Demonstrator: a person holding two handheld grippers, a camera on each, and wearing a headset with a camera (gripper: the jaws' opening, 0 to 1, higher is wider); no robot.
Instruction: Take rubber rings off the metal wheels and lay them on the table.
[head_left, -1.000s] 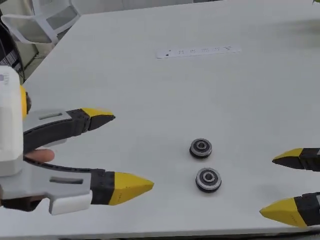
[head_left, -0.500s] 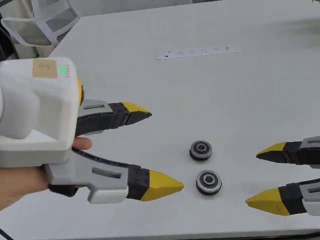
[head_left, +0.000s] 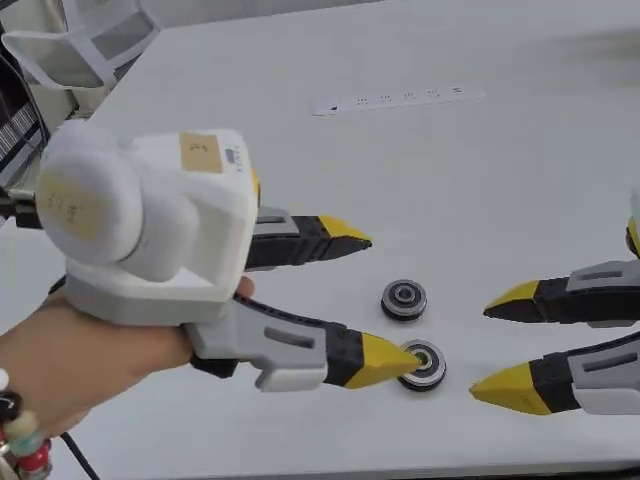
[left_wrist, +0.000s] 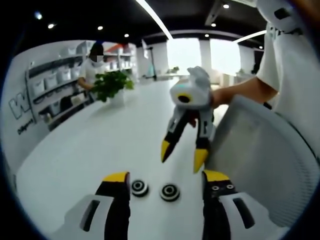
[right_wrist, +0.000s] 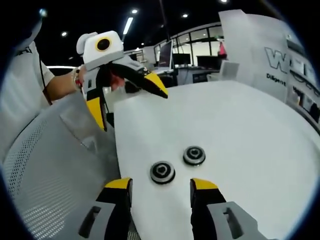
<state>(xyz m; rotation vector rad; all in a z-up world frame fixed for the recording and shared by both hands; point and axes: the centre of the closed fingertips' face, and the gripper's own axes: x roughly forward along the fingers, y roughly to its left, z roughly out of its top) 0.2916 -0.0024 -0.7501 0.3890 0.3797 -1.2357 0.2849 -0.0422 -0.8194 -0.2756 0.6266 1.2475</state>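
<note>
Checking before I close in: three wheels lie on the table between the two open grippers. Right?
Not quite. There are two wheels, not three: the far wheel and the near wheel, as the head view shows. They do lie on the table between the open left gripper and right gripper.

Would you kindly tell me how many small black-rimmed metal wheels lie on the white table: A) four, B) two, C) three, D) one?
B: a far black-rimmed metal wheel and a near black-rimmed metal wheel lie apart on the white table.

There are 2 metal wheels (head_left: 404, 299) (head_left: 424, 365), 2 grippers (head_left: 395, 300) (head_left: 480, 351) and 1 power strip (head_left: 398, 100).
</note>
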